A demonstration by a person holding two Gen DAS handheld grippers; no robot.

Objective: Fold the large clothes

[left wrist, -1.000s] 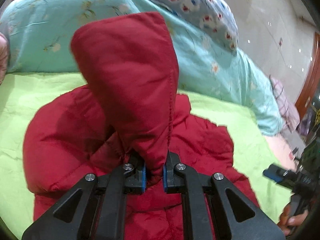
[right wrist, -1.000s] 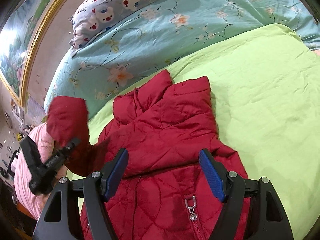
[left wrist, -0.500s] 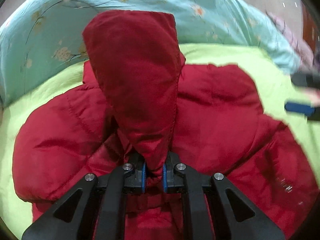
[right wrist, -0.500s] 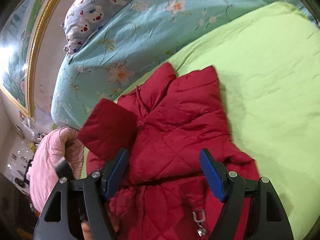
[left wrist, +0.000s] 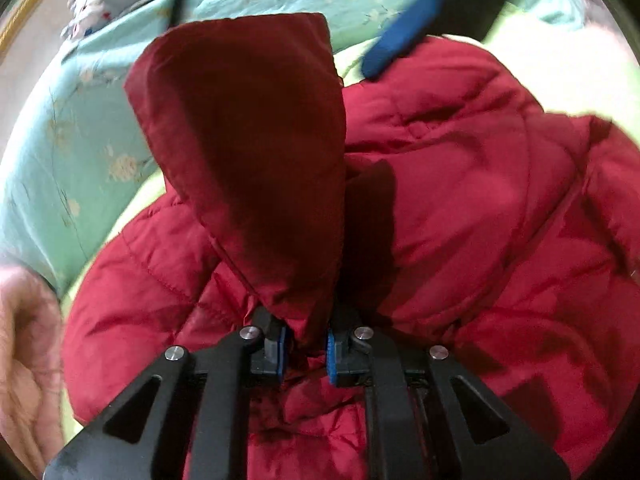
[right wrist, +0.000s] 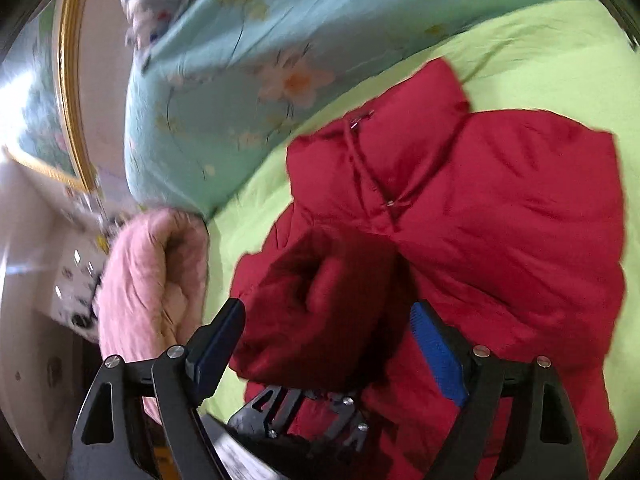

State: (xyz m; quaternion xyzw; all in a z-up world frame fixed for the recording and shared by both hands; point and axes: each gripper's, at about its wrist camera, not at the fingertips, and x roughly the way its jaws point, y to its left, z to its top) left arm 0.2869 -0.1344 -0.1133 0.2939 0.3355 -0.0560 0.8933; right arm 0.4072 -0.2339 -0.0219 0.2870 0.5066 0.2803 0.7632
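Observation:
A red quilted jacket [right wrist: 500, 220] lies on the green bedsheet [right wrist: 540, 40], collar toward the quilt. My left gripper [left wrist: 306, 354] is shut on the cuff end of its sleeve [left wrist: 248, 140], which stands up in front of the camera above the jacket body [left wrist: 480, 200]. In the right wrist view that sleeve [right wrist: 320, 300] bulges between the fingers of my right gripper [right wrist: 332, 344]. Its jaws are opening and the blue pads [right wrist: 438, 354] stand clear of the cloth. The left gripper [right wrist: 304, 412] shows just below. A right pad [left wrist: 400, 36] hovers above the jacket's shoulder.
A teal flowered quilt [right wrist: 240, 60] is bunched along the far side of the bed, with a printed pillow [right wrist: 152, 8] on top. A pink blanket [right wrist: 140, 280] lies at the left edge. Bare green sheet lies right of the jacket.
My left gripper has rolled and sunk with the sleeve, bringing it over the jacket body. My right gripper has swung left to the sleeve end and its jaws have widened.

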